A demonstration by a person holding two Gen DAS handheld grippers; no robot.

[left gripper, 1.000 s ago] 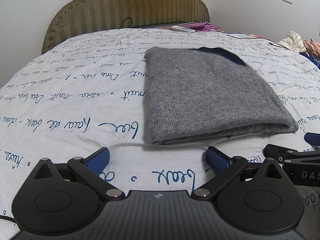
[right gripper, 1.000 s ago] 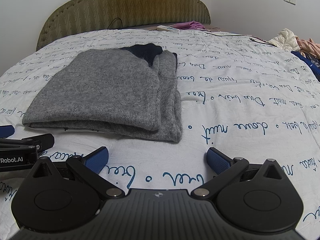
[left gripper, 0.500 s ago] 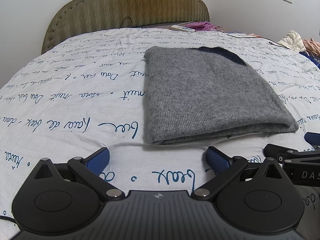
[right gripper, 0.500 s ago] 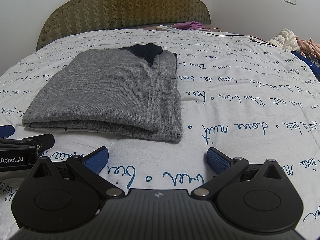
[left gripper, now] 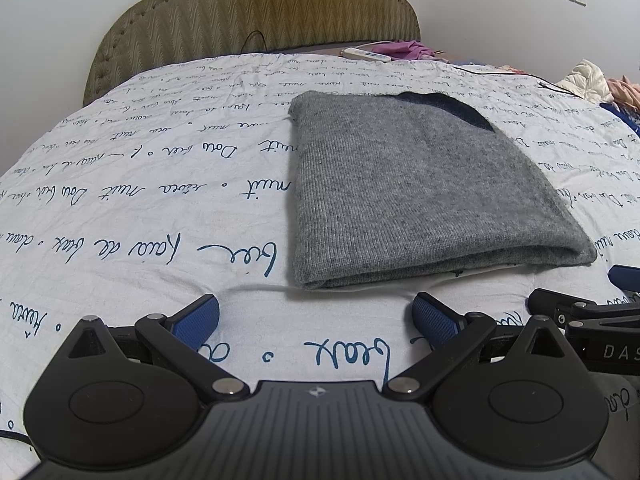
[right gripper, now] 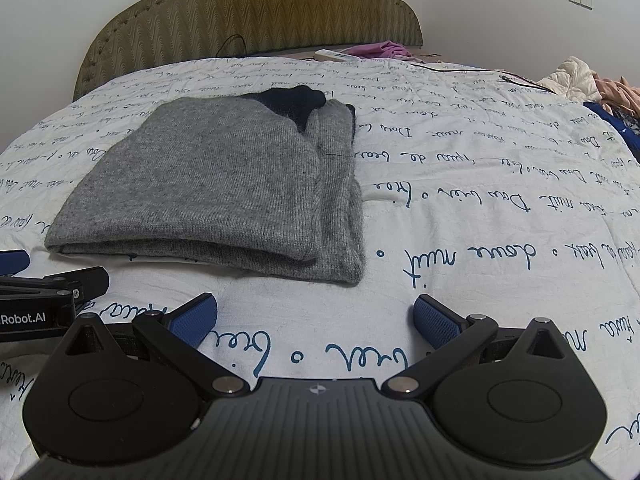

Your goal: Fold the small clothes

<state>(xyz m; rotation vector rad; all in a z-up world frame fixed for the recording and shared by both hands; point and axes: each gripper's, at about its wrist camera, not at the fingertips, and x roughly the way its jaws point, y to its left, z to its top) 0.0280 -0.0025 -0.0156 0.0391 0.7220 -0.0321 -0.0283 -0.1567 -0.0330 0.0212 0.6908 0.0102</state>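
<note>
- Nothing has changed across the last second: the grey knitted sweater (left gripper: pixel 420 196) lies in the same folded rectangle on the bed sheet (left gripper: pixel 140 208), and both wrist views hold the same framing as in the earlier pictures.
- The left gripper (left gripper: pixel 316 314) is released, its blue pads (left gripper: pixel 196 318) spread wide over bare sheet just short of the sweater's near folded edge, holding nothing.
- The right gripper (right gripper: pixel 316 314) is likewise released, its pads (right gripper: pixel 434 320) apart above the sheet, close to the sweater's near right corner but not touching it.
- Each gripper shows at the margin of the other's view, so the two sit side by side in front of the garment.
- The sweater sits mid-bed, well clear of the padded headboard (right gripper: pixel 248 16); its dark navy collar part (right gripper: pixel 294 102) peeks out at the far end, and on the right side a lower layer sticks out past the top layer, so the edges are not quite flush.
- My reading: with both claws idle and the stillness matching the earlier frames, this fold looks finished, or it is a pause before one last tidy or half-fold.
- A heap of other clothes (right gripper: pixel 592 82) lies at the far right edge of the bed, apart from the sweater; it may supply the next piece, though that cannot be told from here.
</note>
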